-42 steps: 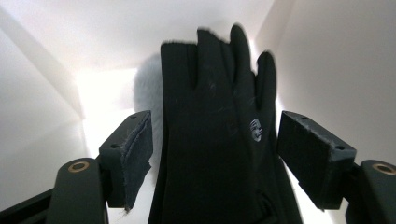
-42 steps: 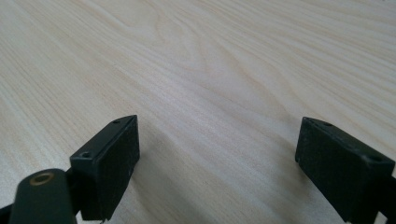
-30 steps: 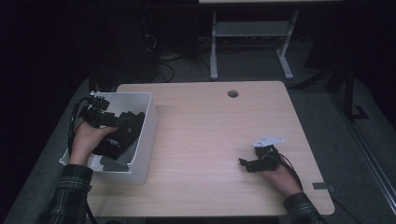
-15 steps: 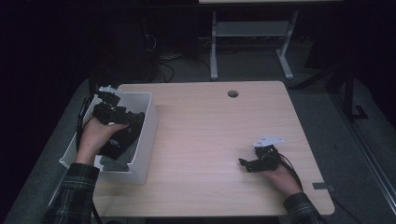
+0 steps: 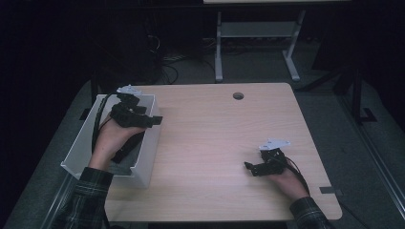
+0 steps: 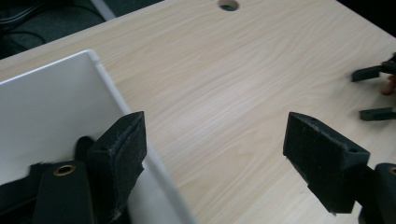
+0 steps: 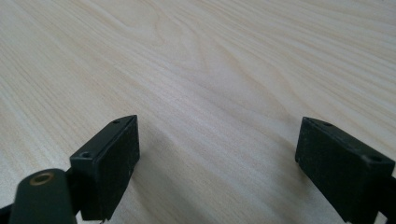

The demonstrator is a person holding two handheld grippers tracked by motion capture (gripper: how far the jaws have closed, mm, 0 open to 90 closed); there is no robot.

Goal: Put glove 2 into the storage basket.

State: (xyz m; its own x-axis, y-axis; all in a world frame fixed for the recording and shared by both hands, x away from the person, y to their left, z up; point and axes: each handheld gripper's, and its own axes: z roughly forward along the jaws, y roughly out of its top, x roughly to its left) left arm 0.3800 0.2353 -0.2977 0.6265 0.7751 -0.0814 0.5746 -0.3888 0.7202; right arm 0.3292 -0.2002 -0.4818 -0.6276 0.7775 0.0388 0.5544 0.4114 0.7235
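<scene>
Your left tongs [image 5: 155,119] hung above the right-hand wall of the white rectangular plastic bin [image 5: 148,143], which stood at the left edge of the pale wood-grain surface [image 5: 215,143]. Their jaws stood wide apart with nothing between them; in the left gripper view one jaw sat over the bin's rim [image 6: 116,98] and the other over bare wood. A dark, indistinct object [image 5: 125,149] lay inside the bin under your left hand [image 5: 112,140]. Your right tongs [image 5: 248,168] rested low on the surface near its right front corner, jaws likewise spread, empty, well apart from the bin.
</scene>
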